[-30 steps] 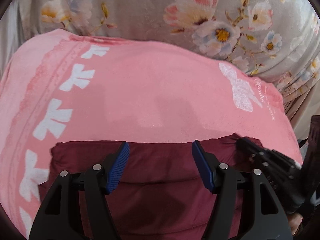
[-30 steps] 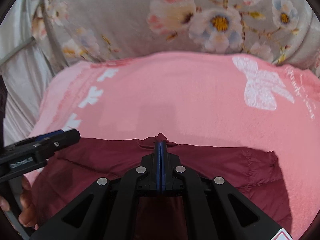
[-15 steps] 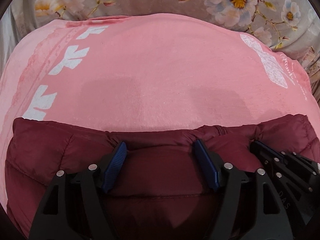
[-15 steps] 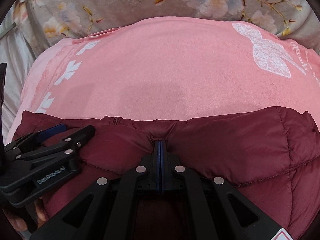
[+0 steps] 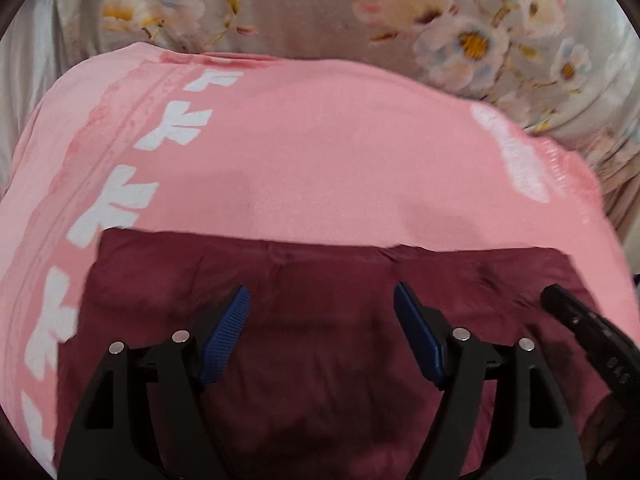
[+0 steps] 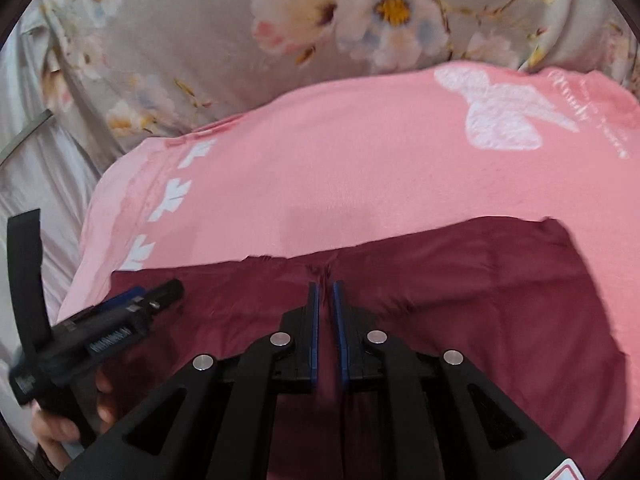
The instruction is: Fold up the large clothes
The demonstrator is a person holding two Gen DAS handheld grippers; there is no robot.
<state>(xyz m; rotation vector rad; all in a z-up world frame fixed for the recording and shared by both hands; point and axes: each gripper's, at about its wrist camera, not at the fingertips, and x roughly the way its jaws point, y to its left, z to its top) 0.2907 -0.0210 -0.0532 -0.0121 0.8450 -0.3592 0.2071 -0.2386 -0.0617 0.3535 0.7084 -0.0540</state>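
Observation:
A dark maroon padded jacket lies folded on the pink blanket, its far edge straight across. My left gripper hovers over the jacket's middle, its jaws wide and still opening, with nothing pinched between the blue pads. In the right wrist view the jacket fills the lower half. My right gripper is opening: a narrow gap shows between its pads, and a small pucker of fabric sits just beyond the tips. The left gripper shows at the lower left, held by a hand. The right gripper enters the left view's right edge.
The pink blanket has white bow prints along its left border and one large white bow at the far right. Behind it lies a grey floral bedsheet. Pale grey cloth hangs at the left edge.
The right gripper's pads, shut on a pinch of the jacket before, have parted. The left jaws have widened. Both views drew back from the jacket's far edge, which now lies flatter.

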